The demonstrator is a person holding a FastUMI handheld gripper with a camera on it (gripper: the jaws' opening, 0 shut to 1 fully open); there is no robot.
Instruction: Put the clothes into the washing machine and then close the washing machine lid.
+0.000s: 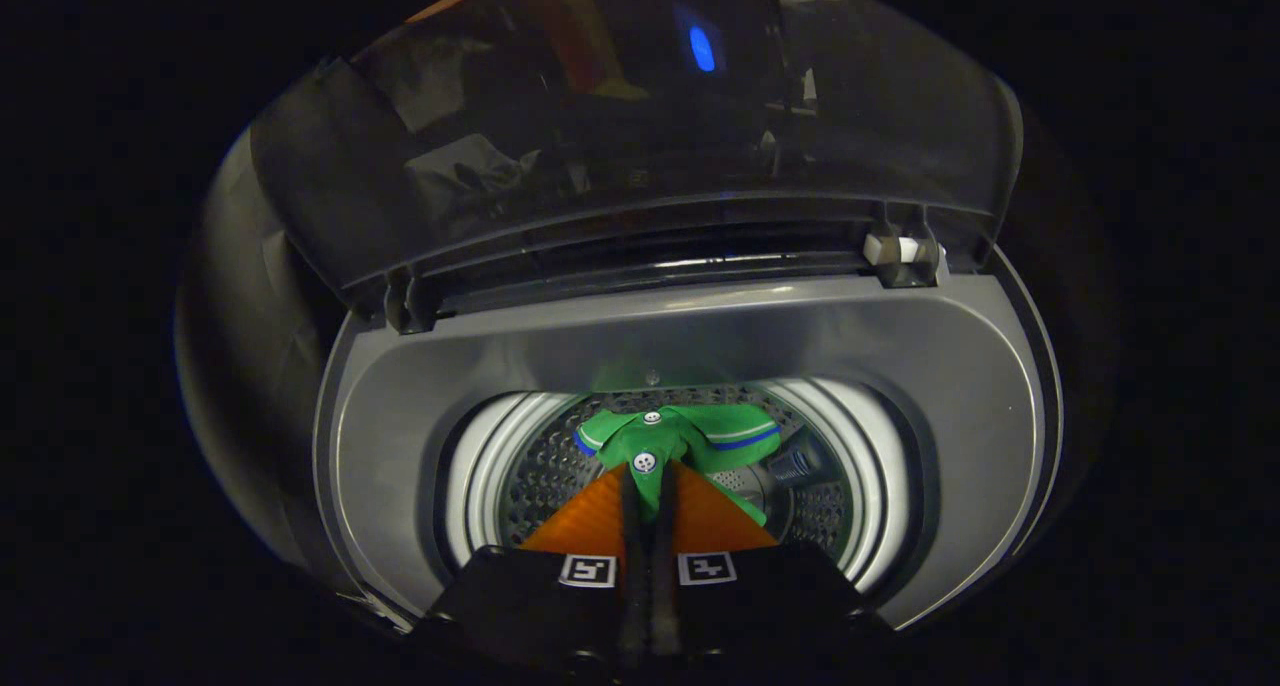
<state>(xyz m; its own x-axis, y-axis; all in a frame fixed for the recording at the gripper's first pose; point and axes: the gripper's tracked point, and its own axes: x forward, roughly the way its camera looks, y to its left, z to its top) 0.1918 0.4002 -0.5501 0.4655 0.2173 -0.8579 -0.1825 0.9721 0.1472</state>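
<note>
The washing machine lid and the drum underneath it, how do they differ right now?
The washing machine lid is a dark, see-through panel standing raised on its hinges behind the opening; the drum is a pale, perforated metal tub sunk below it. The lid carries nothing, while the drum has the green shirt hanging into it, pinched between the shut fingers of the gripper. Both belong to the same grey top-loading washer.

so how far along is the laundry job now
Done: the washing machine lid stands open. In hand: the gripper, jaws pinched on a green polo shirt, holds it over the perforated drum. Left: release the shirt into the drum, pull out, then close the lid.
</note>
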